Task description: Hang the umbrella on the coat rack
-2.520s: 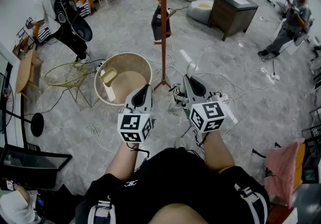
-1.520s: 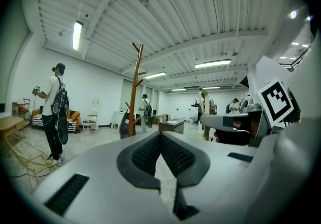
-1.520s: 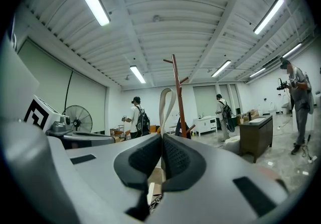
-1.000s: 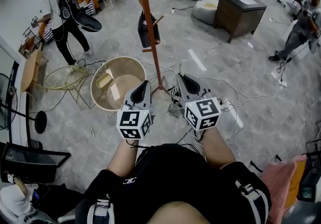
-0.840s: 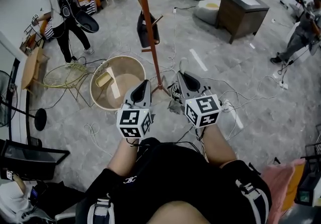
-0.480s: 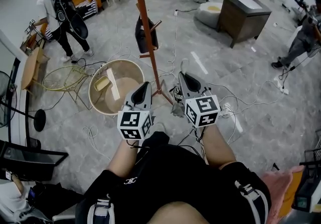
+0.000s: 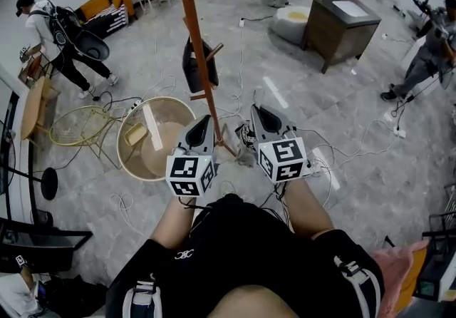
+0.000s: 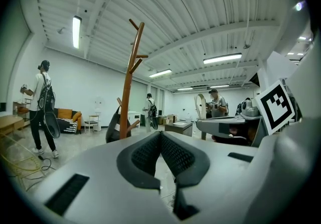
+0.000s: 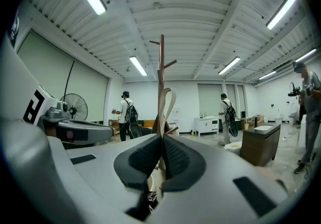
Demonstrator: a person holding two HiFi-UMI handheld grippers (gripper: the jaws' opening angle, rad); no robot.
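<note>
The coat rack [image 7: 194,45] is an orange-brown wooden pole with angled pegs, and a dark bag [image 7: 191,67] hangs on it. Its pole also rises ahead in the left gripper view [image 8: 128,82] and the right gripper view [image 9: 161,62]. My right gripper [image 7: 258,111] is shut on a pale strap loop [image 9: 166,102] that sticks up from between its jaws. A small dark patterned umbrella [image 7: 244,149] dangles under that gripper. My left gripper [image 7: 206,120] is shut with nothing in it, just left of the rack's foot.
A round wooden tub [image 7: 118,142] stands left of the rack, with a yellow wire chair [image 7: 75,124] beyond it. Cables [image 7: 342,145] trail over the floor. A dark cabinet [image 7: 340,21] is at the back right. People stand at left [image 7: 57,31] and right [image 7: 427,45].
The rack and tub have slid left and nearer in the head view. Both grippers stay shut and side by side. The person at the left has walked further left.
</note>
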